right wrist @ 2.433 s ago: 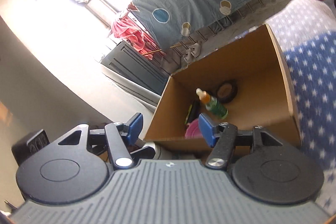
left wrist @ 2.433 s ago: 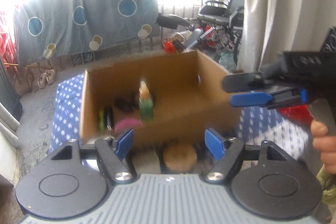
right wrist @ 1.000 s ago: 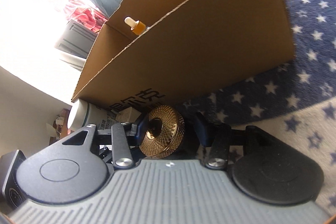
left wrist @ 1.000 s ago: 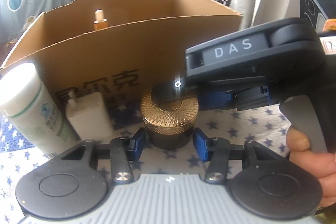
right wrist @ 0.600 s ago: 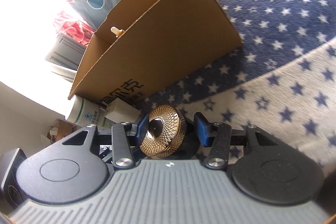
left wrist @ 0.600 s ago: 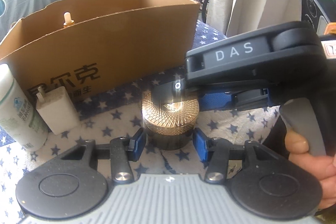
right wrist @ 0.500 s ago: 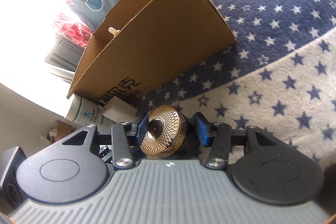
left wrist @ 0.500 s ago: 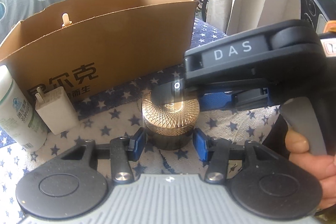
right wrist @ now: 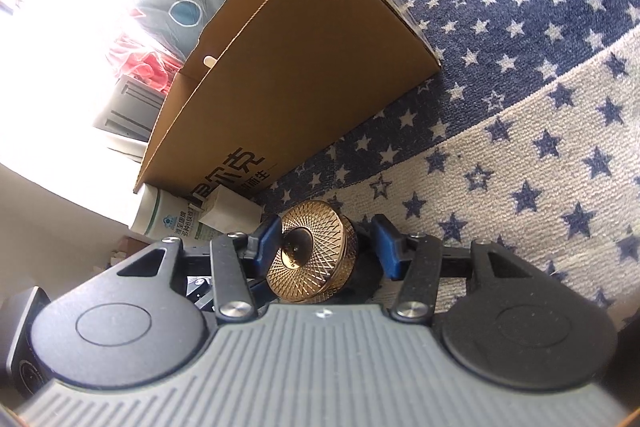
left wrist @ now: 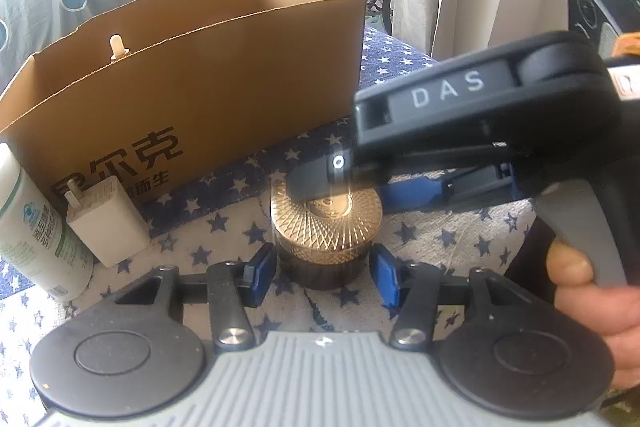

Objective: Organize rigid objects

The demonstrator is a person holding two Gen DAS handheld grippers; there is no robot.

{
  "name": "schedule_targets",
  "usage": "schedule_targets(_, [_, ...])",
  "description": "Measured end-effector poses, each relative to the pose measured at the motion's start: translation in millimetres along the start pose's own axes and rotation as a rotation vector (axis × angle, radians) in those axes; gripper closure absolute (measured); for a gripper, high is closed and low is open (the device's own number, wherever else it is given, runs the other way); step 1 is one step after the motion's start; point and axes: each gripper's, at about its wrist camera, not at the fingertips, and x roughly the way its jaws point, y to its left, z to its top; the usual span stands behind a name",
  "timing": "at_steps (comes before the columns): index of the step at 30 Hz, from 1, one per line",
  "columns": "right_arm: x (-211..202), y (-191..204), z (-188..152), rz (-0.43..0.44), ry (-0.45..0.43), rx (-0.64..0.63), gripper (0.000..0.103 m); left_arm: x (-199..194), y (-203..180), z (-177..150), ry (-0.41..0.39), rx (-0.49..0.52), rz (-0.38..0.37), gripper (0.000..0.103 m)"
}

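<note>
Now both sets of tongs are crowding one small jar (left wrist: 326,227), the dark one with the gold patterned lid, standing upright on the star-print cloth (right wrist: 520,155) just in front of the cardboard box (left wrist: 224,75). Left tongs (left wrist: 323,269) sit low with the jaws spread, a blue pad either side of the jar's base, a sliver of gap on each side, so nothing gripped there. Right tongs (right wrist: 326,241) come in from the side, up at lid height; jaws apart as well, left pad looks to be brushing the lid rim, right pad clearly off it, so no real hold yet.

Off to the left, a white charger plug (left wrist: 106,221) and a white bottle with green print (left wrist: 34,227) stand near the box's front wall, still outside it. Inside the box, only a pale dropper tip (left wrist: 117,47) pokes above the rim.

Here's the risk as I read it: two tools on one round, slick-looking jar. If one closes off-centre, the jar could squirt sideways or tip on that soft cloth. If both squeeze together, the pads may clash. And a grip on the lid alone might just lift or twist the lid, should it be loose
</note>
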Motion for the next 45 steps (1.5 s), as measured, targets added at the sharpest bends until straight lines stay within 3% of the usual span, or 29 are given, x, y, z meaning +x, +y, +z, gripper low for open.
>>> schedule_targets(17, [4, 4, 2, 0.032, 0.013, 0.005, 0.054, 7, 13, 14, 0.031, -0.081, 0.025, 0.046])
schedule_targets(45, [8, 6, 3, 0.015, 0.035, -0.004, 0.052, 14, 11, 19, 0.047, -0.079, 0.035, 0.044])
